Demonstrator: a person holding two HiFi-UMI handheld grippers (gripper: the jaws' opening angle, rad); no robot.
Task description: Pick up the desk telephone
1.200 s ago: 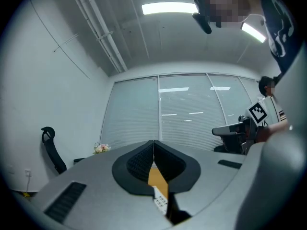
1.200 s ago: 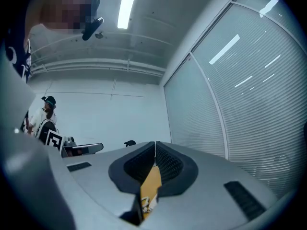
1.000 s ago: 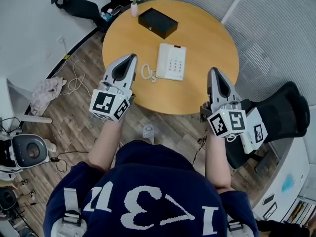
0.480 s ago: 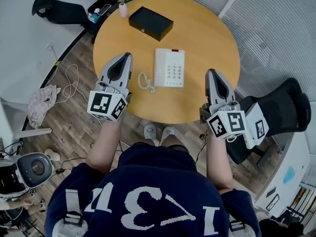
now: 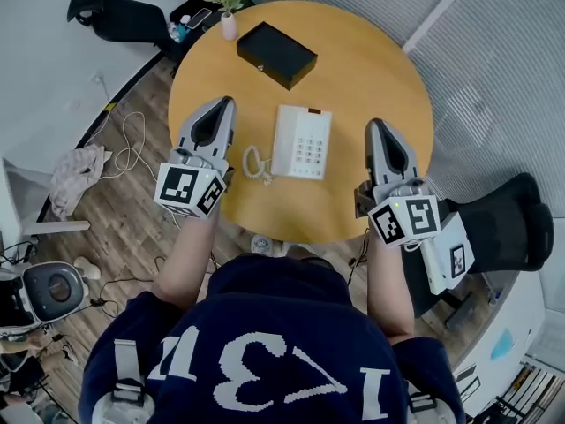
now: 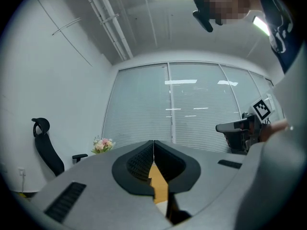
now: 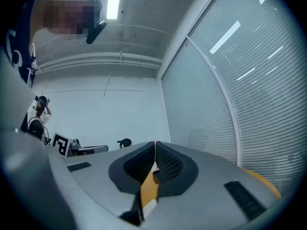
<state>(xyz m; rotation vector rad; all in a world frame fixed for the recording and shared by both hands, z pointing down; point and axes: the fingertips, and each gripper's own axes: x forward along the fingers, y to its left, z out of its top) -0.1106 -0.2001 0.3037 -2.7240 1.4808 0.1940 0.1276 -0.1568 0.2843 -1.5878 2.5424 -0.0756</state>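
Large white numerals run across the person's dark blue shirt [image 5: 265, 369], upside down in the head view: 1, 7, 3, then a last figure creased by a fold that looks like 1. Key markings on the desk telephone [image 5: 302, 142] are too small to read

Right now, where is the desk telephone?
Head view: the desk telephone lies on the round table, between the left gripper and right gripper, with the black box beyond it.
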